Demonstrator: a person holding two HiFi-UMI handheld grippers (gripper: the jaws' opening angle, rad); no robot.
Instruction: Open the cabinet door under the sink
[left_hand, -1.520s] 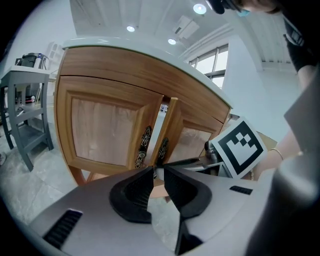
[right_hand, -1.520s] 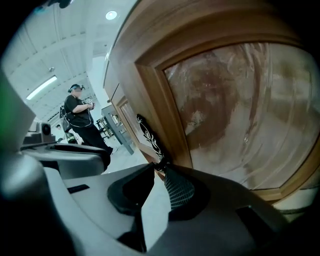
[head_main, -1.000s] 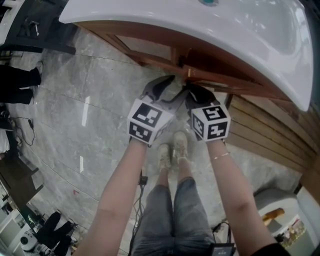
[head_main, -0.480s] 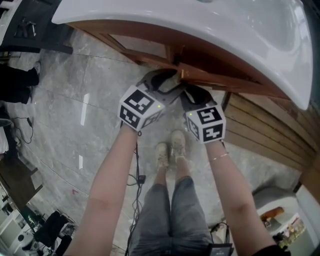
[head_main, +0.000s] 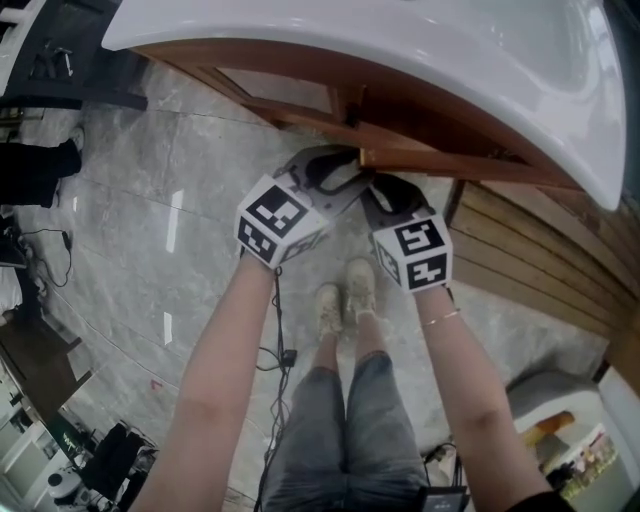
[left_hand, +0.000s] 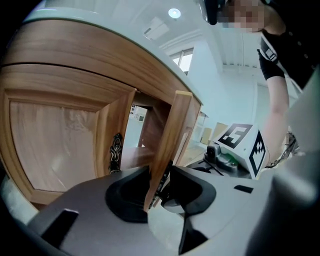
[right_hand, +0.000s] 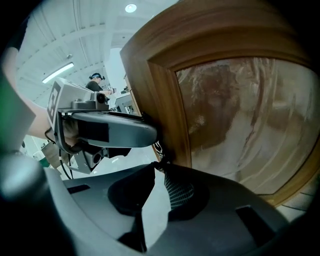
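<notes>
1. Stands below a glossy white ceramic sink basin (head_main: 400, 50), facing a brown wooden cabinet door (head_main: 450, 165) (left_hand: 175, 135) (right_hand: 165, 100) swung ajar from its frame.
2. Straddles that door's free edge with the left gripper (head_main: 350, 168) (left_hand: 159, 172), jaws just closed in, pressing wood from both sides.
3. Pinches a small dark ornate metal handle (right_hand: 161, 159) on the door's front with the right gripper (head_main: 378, 185) (right_hand: 157, 167), jaws lately narrowed a little, nearly together.

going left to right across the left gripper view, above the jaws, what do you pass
closed door panel → handle → open door edge → marker cube → arm
</notes>
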